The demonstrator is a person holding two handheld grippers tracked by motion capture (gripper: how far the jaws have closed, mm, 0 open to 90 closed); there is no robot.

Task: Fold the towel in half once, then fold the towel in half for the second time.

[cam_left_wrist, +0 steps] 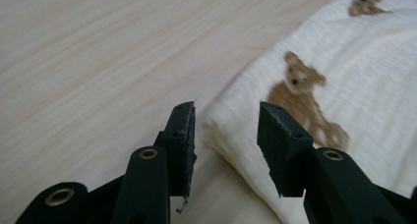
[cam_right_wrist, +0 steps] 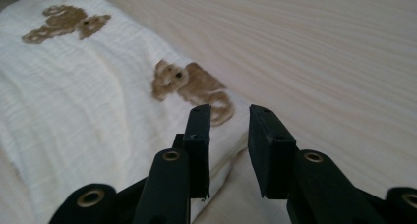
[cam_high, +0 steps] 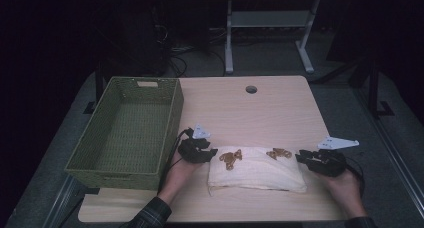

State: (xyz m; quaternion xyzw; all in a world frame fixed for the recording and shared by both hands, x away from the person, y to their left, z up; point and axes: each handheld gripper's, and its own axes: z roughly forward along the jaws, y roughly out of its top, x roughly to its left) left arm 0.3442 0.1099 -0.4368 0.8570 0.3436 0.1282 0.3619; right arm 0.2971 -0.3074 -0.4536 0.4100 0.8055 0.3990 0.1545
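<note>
Two grippers are flanking the folded cloth (cam_high: 256, 172): left gripper (cam_high: 212, 153) and right gripper (cam_high: 300, 157), both hovering with jaws parted, holding nothing.

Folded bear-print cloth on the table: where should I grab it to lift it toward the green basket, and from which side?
Grip the folded cloth at its two short ends, each gripper coming in level from its own side. It lies flat and long across the table, and the left gripper and right gripper already sit open at those ends, jaws astride the layered edges. The basket stands to the left.
</note>
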